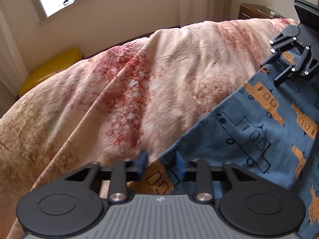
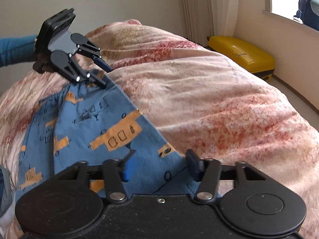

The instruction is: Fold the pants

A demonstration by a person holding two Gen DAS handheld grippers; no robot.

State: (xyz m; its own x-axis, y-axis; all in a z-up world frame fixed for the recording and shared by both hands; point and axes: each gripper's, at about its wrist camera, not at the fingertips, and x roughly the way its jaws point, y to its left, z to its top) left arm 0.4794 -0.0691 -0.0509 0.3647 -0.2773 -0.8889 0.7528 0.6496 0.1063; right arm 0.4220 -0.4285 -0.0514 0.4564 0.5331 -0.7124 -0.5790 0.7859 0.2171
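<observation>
Pants (image 1: 259,123) flat on bedspread (image 1: 139,79) — I see their side edge running between my grippers | left gripper (image 1: 161,163) half-closed astride one corner | right gripper (image 2: 159,165) straddling the other, not clamped

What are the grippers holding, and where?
Left gripper and right gripper each straddle one edge of the pants; a firm pinch cannot be told.

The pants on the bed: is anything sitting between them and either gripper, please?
Nothing visible does. The left gripper and right gripper each straddle an edge of the pants, on the bedspread.
</observation>
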